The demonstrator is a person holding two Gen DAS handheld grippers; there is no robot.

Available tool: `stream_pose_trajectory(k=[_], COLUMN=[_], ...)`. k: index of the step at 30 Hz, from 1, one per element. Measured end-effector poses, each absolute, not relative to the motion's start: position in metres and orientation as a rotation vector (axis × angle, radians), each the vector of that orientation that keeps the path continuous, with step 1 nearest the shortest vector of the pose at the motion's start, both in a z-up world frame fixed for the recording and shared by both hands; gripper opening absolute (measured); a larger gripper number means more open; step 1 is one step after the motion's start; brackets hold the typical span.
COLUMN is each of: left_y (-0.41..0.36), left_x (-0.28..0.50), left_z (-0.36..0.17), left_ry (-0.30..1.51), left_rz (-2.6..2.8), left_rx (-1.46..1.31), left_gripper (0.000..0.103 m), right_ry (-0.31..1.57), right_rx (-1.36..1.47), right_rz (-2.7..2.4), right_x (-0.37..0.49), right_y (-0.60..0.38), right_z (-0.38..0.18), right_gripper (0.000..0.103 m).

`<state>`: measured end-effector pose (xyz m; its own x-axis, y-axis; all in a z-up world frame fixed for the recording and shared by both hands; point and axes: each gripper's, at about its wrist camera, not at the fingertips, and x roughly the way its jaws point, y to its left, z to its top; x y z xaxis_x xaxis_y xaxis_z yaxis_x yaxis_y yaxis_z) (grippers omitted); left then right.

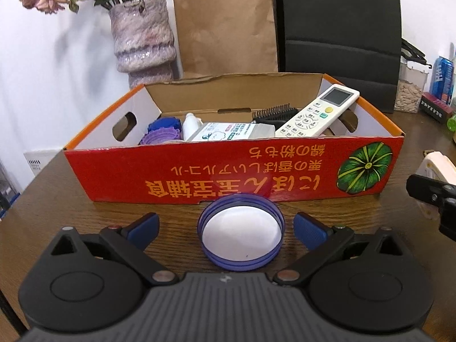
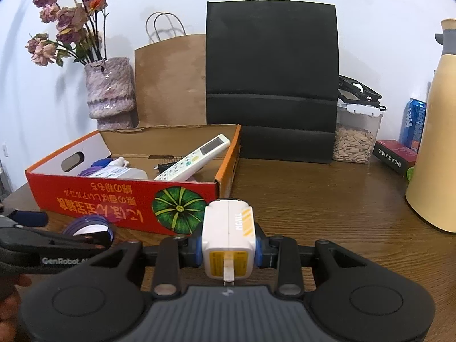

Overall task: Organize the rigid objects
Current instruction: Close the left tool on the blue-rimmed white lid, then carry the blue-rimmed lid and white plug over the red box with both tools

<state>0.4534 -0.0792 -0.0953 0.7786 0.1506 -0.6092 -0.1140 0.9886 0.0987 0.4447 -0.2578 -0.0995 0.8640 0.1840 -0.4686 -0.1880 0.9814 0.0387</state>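
Observation:
A purple lid [image 1: 240, 232] lies upside down on the wooden table, just in front of the red cardboard box [image 1: 228, 171]. My left gripper [image 1: 228, 228] is open around the lid, with its blue pads [image 1: 144, 228] clear of the rim on both sides. My right gripper [image 2: 228, 249] is shut on a white plug charger [image 2: 228, 228], held above the table near the box's right corner [image 2: 219, 196]. The box holds a white remote [image 1: 319, 114], a black hairbrush [image 1: 273, 112], a white bottle [image 1: 191, 125], a tissue pack [image 1: 228, 132] and more purple lids [image 1: 164, 131].
Behind the box stand a vase of dried flowers [image 2: 109, 91], a brown paper bag [image 2: 171, 85] and a black bag [image 2: 270, 85]. At the right are a clear container of seeds [image 2: 354, 134], a blue can [image 2: 414, 122], a dark red box [image 2: 394, 154] and a cream jug [image 2: 436, 142].

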Motion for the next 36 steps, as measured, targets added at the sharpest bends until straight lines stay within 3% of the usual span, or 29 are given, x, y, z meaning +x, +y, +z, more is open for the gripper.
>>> stream_pose_trajectory(k=[2, 4, 36], left_y=[-0.081, -0.083, -0.057], left_x=[0.455, 0.457, 0.408], left_z=[-0.096, -0.098, -0.053], left_ry=[0.668, 0.681, 0.490], left_rz=[0.142, 0.125, 0.115], left_rx=[0.062, 0.071, 0.027], left_gripper=[0.094, 0.068, 0.068], right_ry=[0.487, 0.486, 0.388], right_rx=[-0.012, -0.014, -0.004], right_rz=[0.197, 0.199, 0.189], right_x=[0.445, 0.445, 0.408], right_y=[-0.257, -0.255, -0.236], right_z=[-0.099, -0.099, -0.081], right_gripper=[0.031, 0.031, 0.031])
